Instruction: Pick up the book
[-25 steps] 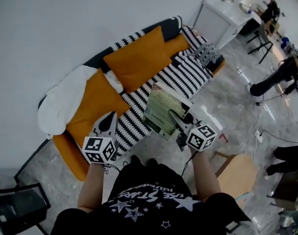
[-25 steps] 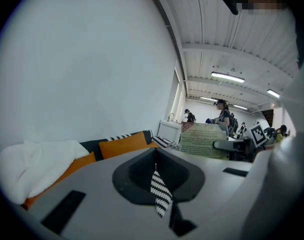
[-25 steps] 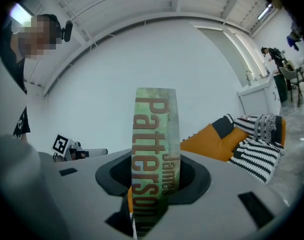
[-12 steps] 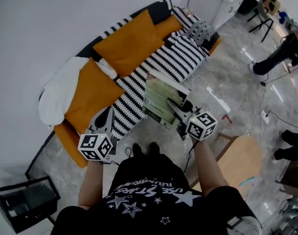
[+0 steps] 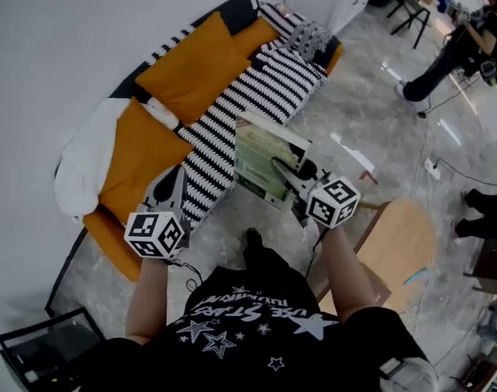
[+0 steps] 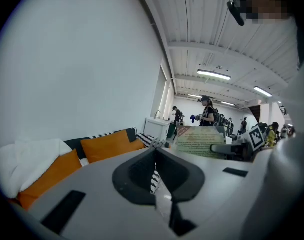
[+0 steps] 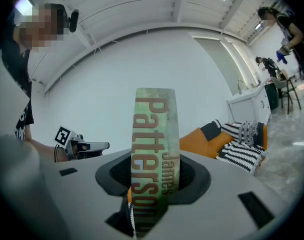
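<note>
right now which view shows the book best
The right gripper view: the book fills the centre, spine lettering readable. The head view shows its green cover from above; the left gripper view shows it small.

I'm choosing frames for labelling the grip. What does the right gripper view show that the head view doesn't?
Right gripper view only: the book spine's lettering, upright between the jaws of the right gripper. Head view only: the book's broad cover, a wooden stool, a white blanket. Both: the book, the orange sofa, the left gripper.
</note>
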### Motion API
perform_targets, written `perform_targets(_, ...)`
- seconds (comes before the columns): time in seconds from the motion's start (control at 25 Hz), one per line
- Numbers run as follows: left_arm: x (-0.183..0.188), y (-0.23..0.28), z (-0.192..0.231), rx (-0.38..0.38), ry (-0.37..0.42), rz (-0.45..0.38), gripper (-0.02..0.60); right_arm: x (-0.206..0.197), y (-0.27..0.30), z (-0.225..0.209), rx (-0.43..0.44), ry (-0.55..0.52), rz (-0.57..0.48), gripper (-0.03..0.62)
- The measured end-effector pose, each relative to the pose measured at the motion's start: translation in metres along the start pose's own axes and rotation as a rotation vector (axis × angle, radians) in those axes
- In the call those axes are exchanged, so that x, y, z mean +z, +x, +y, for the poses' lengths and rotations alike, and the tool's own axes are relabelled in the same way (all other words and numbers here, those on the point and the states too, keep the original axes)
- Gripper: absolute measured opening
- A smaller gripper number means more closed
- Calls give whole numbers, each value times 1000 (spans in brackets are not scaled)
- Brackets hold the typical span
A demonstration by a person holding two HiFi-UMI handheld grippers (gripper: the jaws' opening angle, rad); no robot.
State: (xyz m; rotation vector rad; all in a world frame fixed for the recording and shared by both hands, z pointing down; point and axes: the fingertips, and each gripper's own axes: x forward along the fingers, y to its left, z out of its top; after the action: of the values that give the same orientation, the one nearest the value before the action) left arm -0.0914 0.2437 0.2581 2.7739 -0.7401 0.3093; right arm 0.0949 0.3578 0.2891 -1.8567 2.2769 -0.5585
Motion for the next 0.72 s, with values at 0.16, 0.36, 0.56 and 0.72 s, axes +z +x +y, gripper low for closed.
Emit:
perform_targets(0.16, -14, -20, -4, -37, -6, 11, 8, -7, -13, 25, -25, -12, -13, 167)
perform_targets(0.36, -23, -56, -3, -58, -14, 11, 9, -23, -25, 60, -46, 16, -17, 167)
perform_targets(0.56, -21, -100, 3, -79, 4, -10, 8, -32, -30, 106, -52, 0, -38, 167)
perform_targets(0.72, -20, -137, 11, -95, 12, -28, 8, -43, -30, 145, -65, 0, -58, 167)
